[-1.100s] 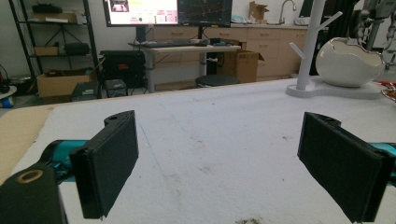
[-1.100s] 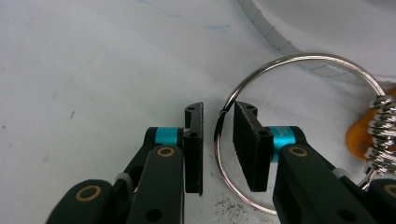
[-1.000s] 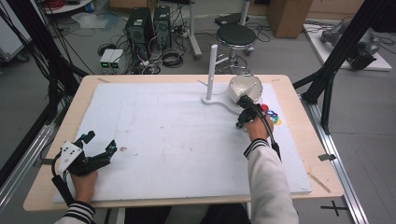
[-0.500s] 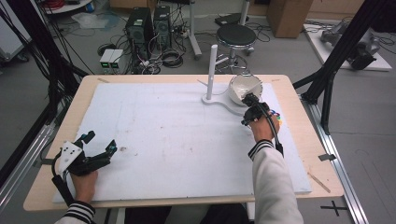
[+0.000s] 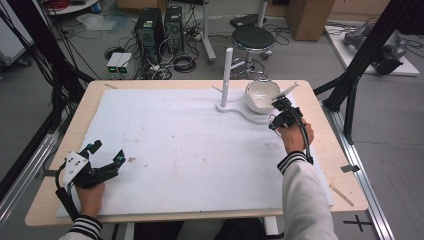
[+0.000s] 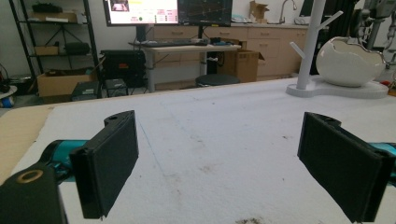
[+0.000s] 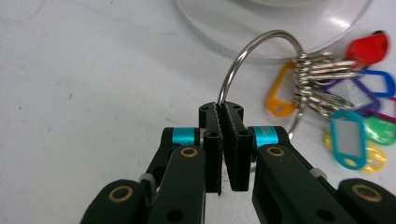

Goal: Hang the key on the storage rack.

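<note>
Right gripper: jaws pressed together on the large silver metal key ring, pinching its wire at the near side. Ring carries a bunch of keys with coloured plastic tags, hanging just beside the round white base at the table's far right. White bowl sits on that base, beside a white peg stand. Left gripper: jaws spread wide, holding nothing, low over the white mat near the left corner.

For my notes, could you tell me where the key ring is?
The key ring is clamped in the right gripper, beside the white stand's base.
</note>
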`<state>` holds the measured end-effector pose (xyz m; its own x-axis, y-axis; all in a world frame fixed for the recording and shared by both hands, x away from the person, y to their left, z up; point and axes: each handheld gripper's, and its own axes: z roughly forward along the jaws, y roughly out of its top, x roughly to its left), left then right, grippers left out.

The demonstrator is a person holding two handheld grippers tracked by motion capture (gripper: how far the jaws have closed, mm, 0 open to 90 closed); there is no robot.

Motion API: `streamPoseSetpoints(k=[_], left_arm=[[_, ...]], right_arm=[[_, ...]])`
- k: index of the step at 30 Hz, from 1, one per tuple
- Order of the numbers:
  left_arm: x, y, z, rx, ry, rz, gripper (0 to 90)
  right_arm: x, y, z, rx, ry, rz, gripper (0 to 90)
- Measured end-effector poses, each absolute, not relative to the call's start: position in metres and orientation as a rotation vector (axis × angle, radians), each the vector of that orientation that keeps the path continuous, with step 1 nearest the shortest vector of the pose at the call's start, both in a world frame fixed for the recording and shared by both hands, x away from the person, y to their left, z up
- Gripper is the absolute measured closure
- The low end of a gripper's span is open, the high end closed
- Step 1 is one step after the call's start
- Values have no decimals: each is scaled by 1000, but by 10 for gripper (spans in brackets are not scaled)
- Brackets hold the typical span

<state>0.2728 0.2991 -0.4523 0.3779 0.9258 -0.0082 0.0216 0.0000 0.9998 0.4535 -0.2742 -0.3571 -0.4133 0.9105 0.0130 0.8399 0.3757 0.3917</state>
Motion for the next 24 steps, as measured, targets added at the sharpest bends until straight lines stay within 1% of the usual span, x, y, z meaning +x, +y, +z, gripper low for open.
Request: streamPoseSetpoints(k=[6,12,15,22,24], left_arm=[[273,299,-452,1380,936,906,128],[273,299,-452,1379,936,906,128],[273,299,-452,1379,936,907,128],[273,299,-452,1378,935,907,127],[273,299,-452,1377,936,906,128]], right_arm=[[442,-290,-342,1526,2382,545,880],[435,-295,-329,1476,2342,571,881],[430,-294,-324,1449,2322,588,881],[418,-282,-313,1231,2368,665,881],[418,-282,-312,1217,2379,687,881]])
